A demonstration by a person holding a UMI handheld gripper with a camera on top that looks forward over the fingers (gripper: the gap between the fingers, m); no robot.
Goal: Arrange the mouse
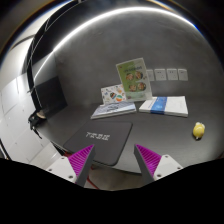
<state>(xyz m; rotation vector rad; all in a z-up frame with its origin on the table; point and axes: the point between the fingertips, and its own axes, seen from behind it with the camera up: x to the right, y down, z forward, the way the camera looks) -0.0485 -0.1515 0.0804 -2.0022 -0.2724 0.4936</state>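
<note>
Grey table [150,125]; open hand-held gripper [117,160] flanks dark mousepad [100,138].

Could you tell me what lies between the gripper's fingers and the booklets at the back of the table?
In the gripper view, a dark mouse pad lies ahead of the open gripper, before the booklets.

Not much is reading clearly here. Dark mouse pad [103,140] just ahead of the fingers is carrying a short line of light lettering, too small to make out. Upright card [131,76] is showing green graphics, text illegible. Booklets [118,108] and blue-white leaflet [162,106] are showing print, also unreadable. No numbers or brands are resolving.
</note>
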